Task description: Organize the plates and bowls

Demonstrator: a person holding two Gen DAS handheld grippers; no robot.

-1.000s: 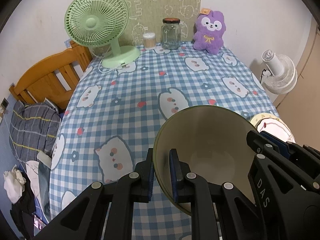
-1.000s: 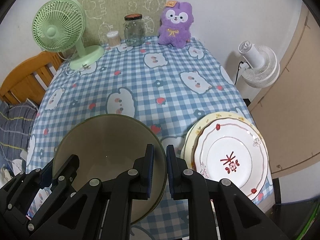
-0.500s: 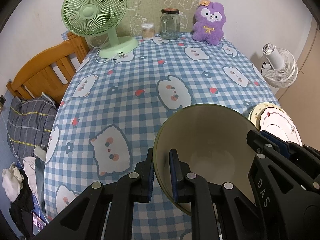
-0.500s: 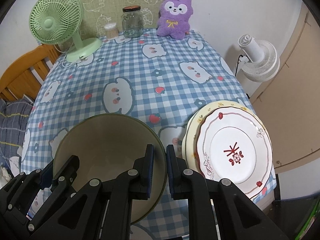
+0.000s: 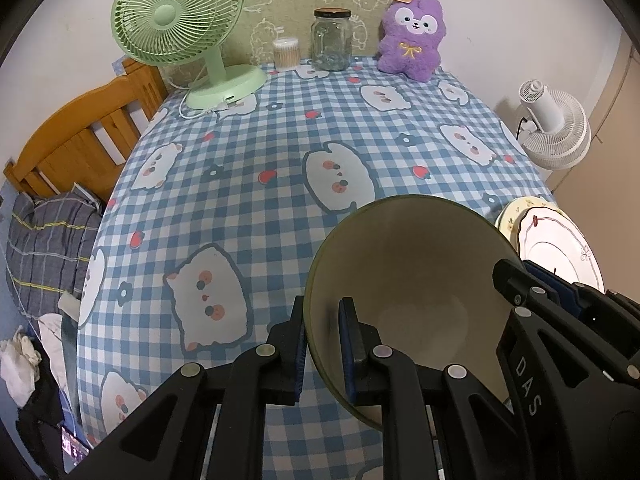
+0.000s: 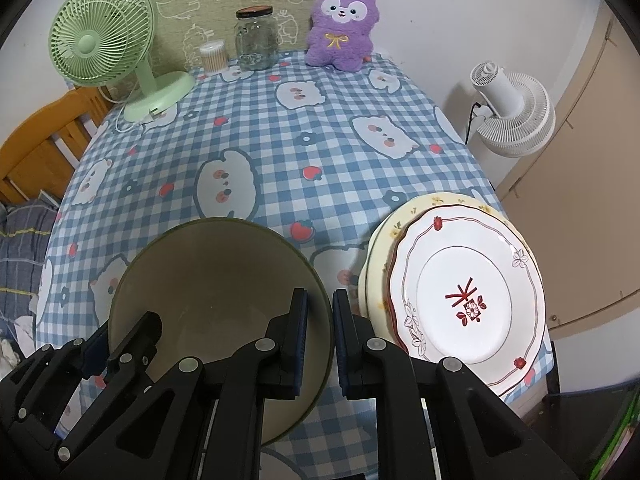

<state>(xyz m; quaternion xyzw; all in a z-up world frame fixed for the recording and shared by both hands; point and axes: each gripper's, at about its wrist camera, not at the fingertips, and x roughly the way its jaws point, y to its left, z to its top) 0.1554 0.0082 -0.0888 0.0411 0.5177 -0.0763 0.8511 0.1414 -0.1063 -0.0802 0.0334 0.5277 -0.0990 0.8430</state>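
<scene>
Both grippers are clamped on the same olive-green bowl (image 5: 412,280), one on each side of its rim. The left gripper (image 5: 322,344) has one finger outside the wall and the other inside, pinching the rim's left edge tight between its blue pads. The right gripper (image 6: 320,334) does the same on the opposite edge, its inner finger (image 6: 294,336) down in the cream interior and the other finger outside; the gap between them is narrow, just the thickness of the rim. The bowl looks held clear of the checked tablecloth (image 6: 320,140), tipped so its mouth faces back toward the cameras, and it seems empty. Just beyond the right gripper's outer finger, on the near right corner of the table, sit two stacked plates: a white plate (image 6: 466,292) with a red motif on top of a yellow plate (image 6: 404,216) with small flowers. Far ahead of the fingertips, along the wall, stand a green fan (image 5: 180,28), a glass jar (image 5: 332,40) and a purple plush toy (image 5: 412,36).
</scene>
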